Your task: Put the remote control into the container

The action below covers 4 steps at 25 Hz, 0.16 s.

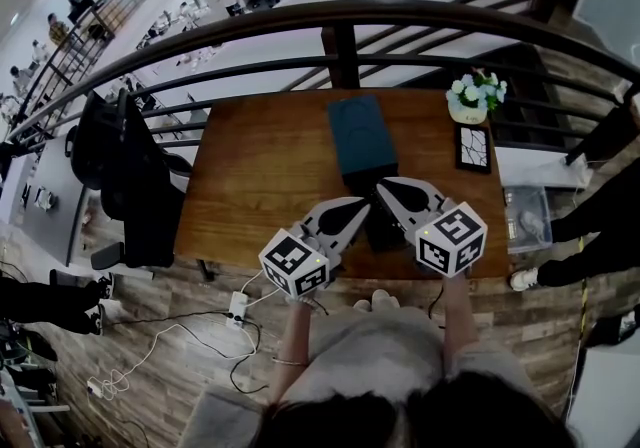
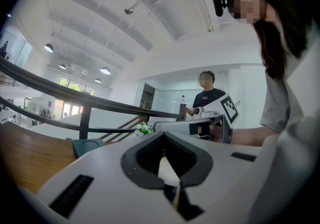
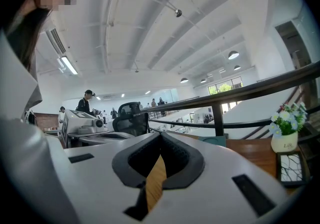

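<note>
Worktop point(image 1: 250, 161): brown wood with visible grain, smooth, low sheen.
Container point(image 1: 360, 131), far centre: dark teal, matt and smooth; material cannot be told.
Left gripper point(image 1: 362, 204) and right gripper point(image 1: 383, 188), near edge: white matt plastic shells; dark grey ribbed pads point(image 3: 174, 156) line the jaws.
Railing point(image 1: 340, 46), far side: dark, smooth metal.
Floor point(image 1: 200, 306): grey-brown wood-look planks, rough-grained.
Flower pot point(image 3: 282, 142), far right: white, smooth.

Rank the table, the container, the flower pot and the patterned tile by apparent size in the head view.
1. table
2. container
3. flower pot and patterned tile: these look about alike, too close to rank.
</note>
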### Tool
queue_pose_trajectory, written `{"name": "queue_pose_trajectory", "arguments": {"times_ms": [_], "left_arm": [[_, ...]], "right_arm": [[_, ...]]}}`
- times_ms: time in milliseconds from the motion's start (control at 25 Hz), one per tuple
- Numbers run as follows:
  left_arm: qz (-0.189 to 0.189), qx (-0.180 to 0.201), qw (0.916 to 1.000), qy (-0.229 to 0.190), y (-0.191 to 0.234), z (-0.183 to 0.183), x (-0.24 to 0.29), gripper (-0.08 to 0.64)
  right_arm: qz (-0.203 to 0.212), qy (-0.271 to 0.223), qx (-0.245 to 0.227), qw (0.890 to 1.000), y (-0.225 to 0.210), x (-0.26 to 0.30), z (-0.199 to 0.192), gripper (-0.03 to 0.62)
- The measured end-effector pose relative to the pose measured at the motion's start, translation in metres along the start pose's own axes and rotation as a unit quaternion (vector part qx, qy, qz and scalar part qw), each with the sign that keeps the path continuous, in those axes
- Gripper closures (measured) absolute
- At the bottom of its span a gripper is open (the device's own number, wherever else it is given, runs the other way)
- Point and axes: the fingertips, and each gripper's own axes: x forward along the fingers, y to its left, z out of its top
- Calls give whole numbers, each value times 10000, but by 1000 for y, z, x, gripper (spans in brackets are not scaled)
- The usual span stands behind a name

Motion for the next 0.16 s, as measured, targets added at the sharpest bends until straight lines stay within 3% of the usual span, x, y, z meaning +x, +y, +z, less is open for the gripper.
{"name": "queue_pose_trajectory", "arguments": {"times_ms": [160], "left_arm": [[-21,-11,10000,39,-1,-1,0,557]], "right_arm": [[-1,6,-2,10000,0,-1,0,563]]}}
